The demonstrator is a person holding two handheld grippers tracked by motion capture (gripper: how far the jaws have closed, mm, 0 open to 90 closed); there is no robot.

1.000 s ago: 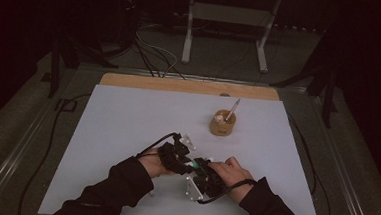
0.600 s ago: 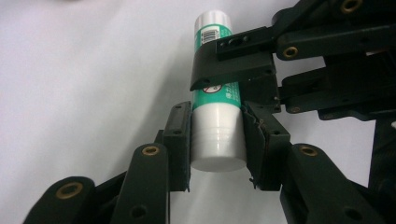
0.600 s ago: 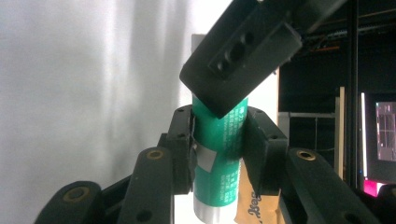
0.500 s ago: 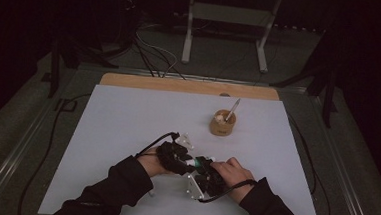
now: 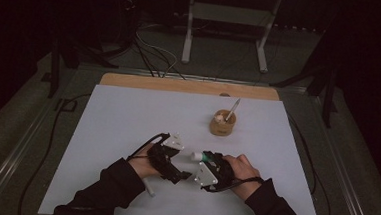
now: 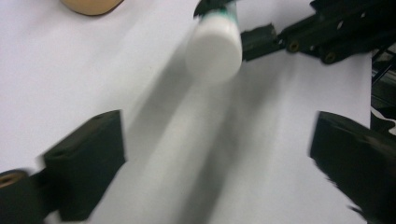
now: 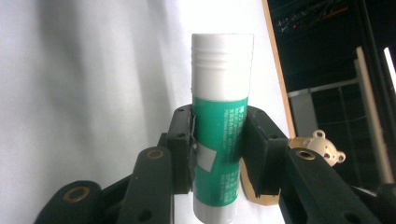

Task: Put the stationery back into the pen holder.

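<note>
Left tool [image 5: 183, 176] withdrew from smooth cylindrical glue stick [image 7: 219, 140].

On the table [image 5: 128, 113], the left gripper [image 5: 174, 172] sits near the front edge, left of the right gripper [image 5: 201, 158], the two just beside each other. The glue stick [image 7: 219, 140] is between the right gripper's jaws, its cap end toward the left gripper. The cup [image 5: 223, 122] stands behind them, to the right, well apart, with a stick [image 5: 233, 109] in it.

Blurred white cap of the glue stick [image 6: 214, 49] in the left gripper view, body cut off above.
</note>
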